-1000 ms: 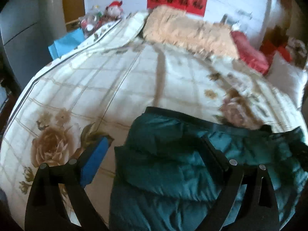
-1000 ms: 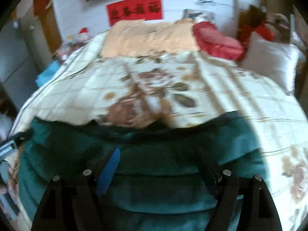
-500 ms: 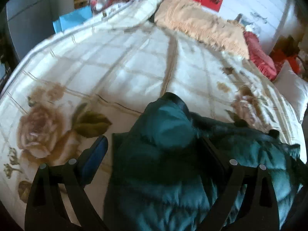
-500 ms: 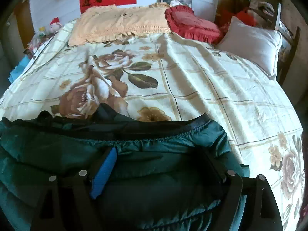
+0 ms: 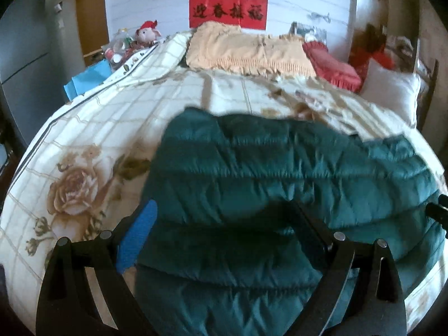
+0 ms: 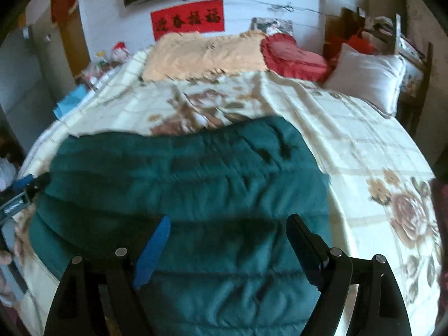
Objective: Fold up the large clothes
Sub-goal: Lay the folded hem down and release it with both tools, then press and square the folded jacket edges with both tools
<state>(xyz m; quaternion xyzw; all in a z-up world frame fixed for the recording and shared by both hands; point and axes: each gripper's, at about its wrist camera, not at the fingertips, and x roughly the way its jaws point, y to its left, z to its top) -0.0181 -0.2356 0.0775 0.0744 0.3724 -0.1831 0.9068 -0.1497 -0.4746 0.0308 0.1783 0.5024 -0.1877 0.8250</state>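
Observation:
A dark green quilted puffer jacket [image 5: 280,173] lies spread across the near half of the bed, seen too in the right wrist view [image 6: 182,184]. My left gripper [image 5: 224,224] hovers over its left part, jaws wide apart, nothing pinched. Over the jacket's right part my right gripper [image 6: 229,232] is open as well, its blue pad and black finger standing clear of the fabric. The right gripper's tip [image 5: 439,212] shows at the left wrist view's right edge. The left gripper [image 6: 19,196] shows at the right wrist view's left edge.
The bed carries a cream floral quilt [image 5: 98,145]. At its head lie a peach blanket [image 5: 246,53], a red cushion [image 5: 330,67] and a white pillow [image 6: 366,75]. A blue bag [image 5: 86,78] and toys stand at the left side. A grey cabinet [image 5: 22,56] is left.
Both views have drawn back and lifted, bringing the wall and screen into sight. The jacket's bunched, black-trimmed far edge has gone over; it lies flatter and reaches farther up the bed.

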